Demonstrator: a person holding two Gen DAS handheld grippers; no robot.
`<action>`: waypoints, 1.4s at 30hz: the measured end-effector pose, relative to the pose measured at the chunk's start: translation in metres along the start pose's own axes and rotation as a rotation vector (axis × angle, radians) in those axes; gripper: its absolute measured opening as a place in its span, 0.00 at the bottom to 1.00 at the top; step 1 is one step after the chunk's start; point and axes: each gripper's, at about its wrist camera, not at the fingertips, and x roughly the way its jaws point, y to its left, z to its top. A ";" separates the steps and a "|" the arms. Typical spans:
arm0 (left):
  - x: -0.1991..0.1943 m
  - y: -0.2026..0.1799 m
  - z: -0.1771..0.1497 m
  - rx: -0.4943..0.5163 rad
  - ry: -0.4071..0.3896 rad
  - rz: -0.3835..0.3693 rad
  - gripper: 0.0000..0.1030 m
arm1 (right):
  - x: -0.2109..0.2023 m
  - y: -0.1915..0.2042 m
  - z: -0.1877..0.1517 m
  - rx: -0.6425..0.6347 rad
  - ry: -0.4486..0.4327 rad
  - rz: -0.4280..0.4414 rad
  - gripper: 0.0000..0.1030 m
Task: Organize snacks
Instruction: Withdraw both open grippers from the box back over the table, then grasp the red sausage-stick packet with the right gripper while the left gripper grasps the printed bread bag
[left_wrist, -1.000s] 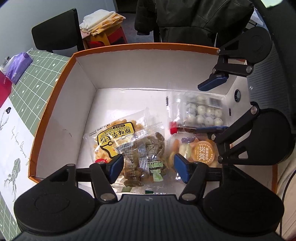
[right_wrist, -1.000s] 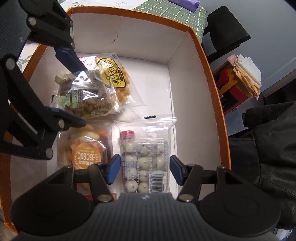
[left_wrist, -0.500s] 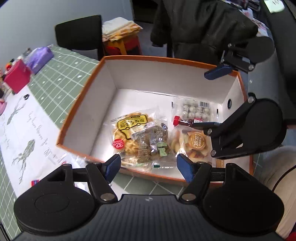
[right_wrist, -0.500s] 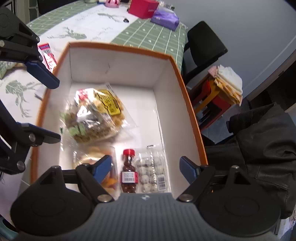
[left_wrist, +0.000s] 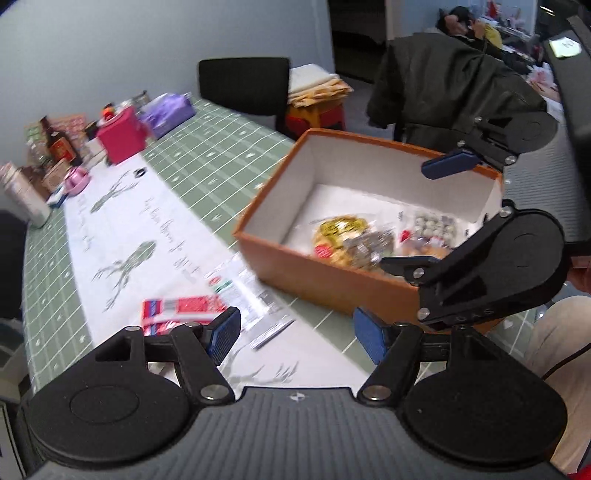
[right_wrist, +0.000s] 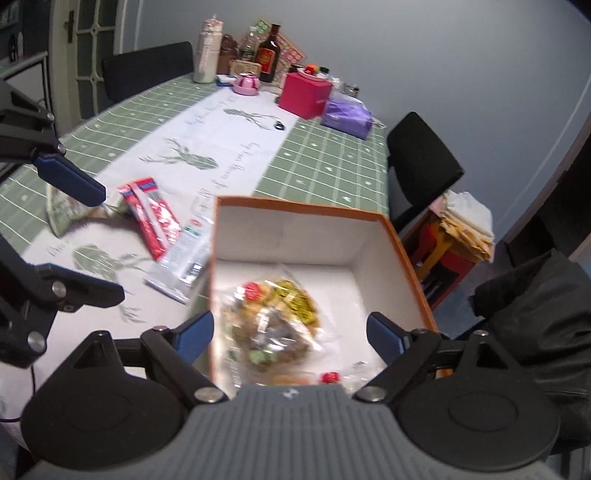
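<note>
Green checked tablecloth (right_wrist: 325, 162), orange box (left_wrist: 332, 284) of snacks, black chairs (right_wrist: 421, 162), both grippers' jaws spread, empty

Walls: plain pale grey-blue | Table: long, green grid tablecloth (right_wrist: 332, 162) with a white deer-print runner | Seating: black chair (left_wrist: 243, 85) at the far side (another beyond the table's end) | Corner: red stool (right_wrist: 448, 254) stacked with folded cloths | Door: glazed, far left

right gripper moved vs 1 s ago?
Yes. The right gripper has pulled up and back from the orange box; its jaws have just been opening, nothing between them.
</note>
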 end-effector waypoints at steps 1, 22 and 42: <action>-0.001 0.006 -0.004 -0.010 0.006 0.012 0.80 | 0.000 0.006 0.002 0.000 -0.005 0.018 0.85; 0.061 0.128 -0.099 -0.054 0.110 0.220 0.82 | 0.092 0.123 0.026 -0.142 -0.035 0.235 0.73; 0.131 0.161 -0.101 -0.023 0.227 0.258 0.85 | 0.181 0.146 0.066 -0.267 0.010 0.160 0.67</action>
